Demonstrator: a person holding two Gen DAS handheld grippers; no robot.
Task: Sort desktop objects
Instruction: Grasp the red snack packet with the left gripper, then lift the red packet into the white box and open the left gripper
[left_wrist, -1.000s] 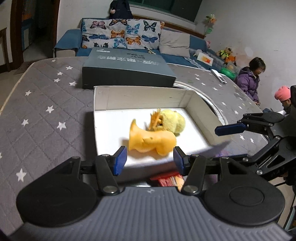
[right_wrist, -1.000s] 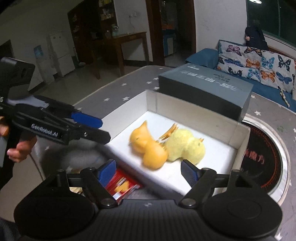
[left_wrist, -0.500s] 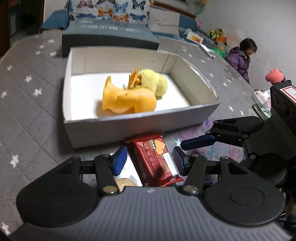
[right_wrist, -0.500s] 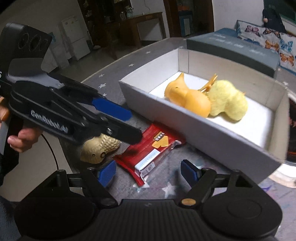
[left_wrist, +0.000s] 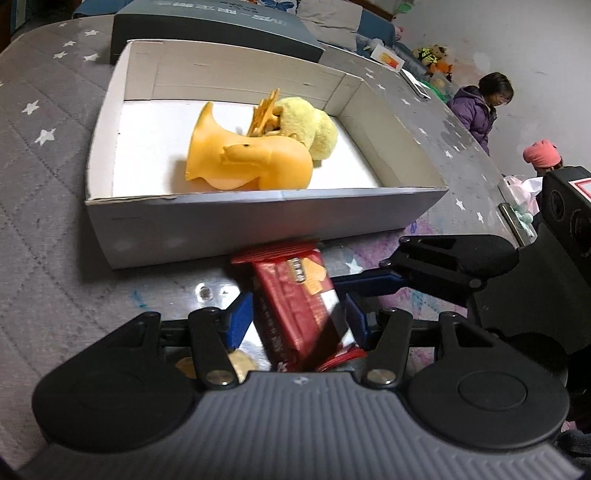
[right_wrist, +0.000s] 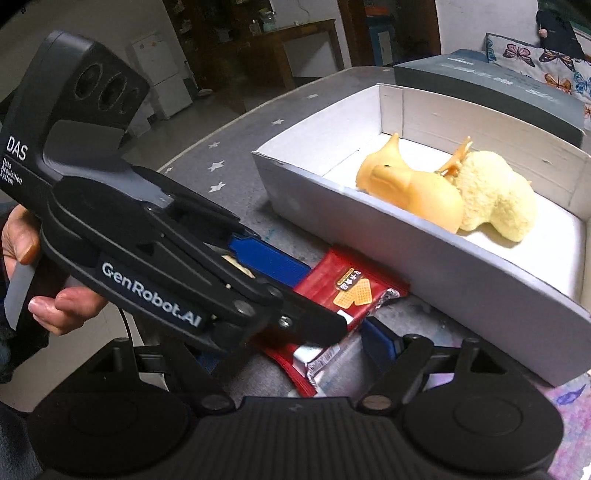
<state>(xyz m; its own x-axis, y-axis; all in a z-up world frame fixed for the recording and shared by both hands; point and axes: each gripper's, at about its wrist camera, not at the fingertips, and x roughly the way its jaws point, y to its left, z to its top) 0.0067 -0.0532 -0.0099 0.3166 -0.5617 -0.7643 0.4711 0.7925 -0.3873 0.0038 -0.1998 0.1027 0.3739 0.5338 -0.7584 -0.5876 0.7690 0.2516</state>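
Observation:
A red snack packet (left_wrist: 295, 299) lies on the grey tablecloth just in front of a white cardboard box (left_wrist: 258, 218). Inside the box are an orange rubber duck (left_wrist: 251, 162) and a yellow plush toy (left_wrist: 310, 125). My left gripper (left_wrist: 299, 321) is open and straddles the packet's near end, its pads beside the wrapper without pressing it. My right gripper (right_wrist: 295, 354) comes in from the other side, also open, its right finger (right_wrist: 376, 343) next to the packet (right_wrist: 351, 291); its left finger is hidden behind the left gripper's body. A beige peanut-shaped toy (left_wrist: 240, 363) lies under the left gripper.
A dark grey box (left_wrist: 207, 22) stands behind the white one. A hand (right_wrist: 55, 306) holds the left gripper at the table's edge. Beyond the table's far right side are a person in a purple jacket (left_wrist: 476, 110) and one in a pink hat (left_wrist: 541, 157).
Both grippers have sunk and tipped down, from over the box to the tablecloth in front of it. The red packet now lies between both pairs of fingers. The jaws kept their widths.

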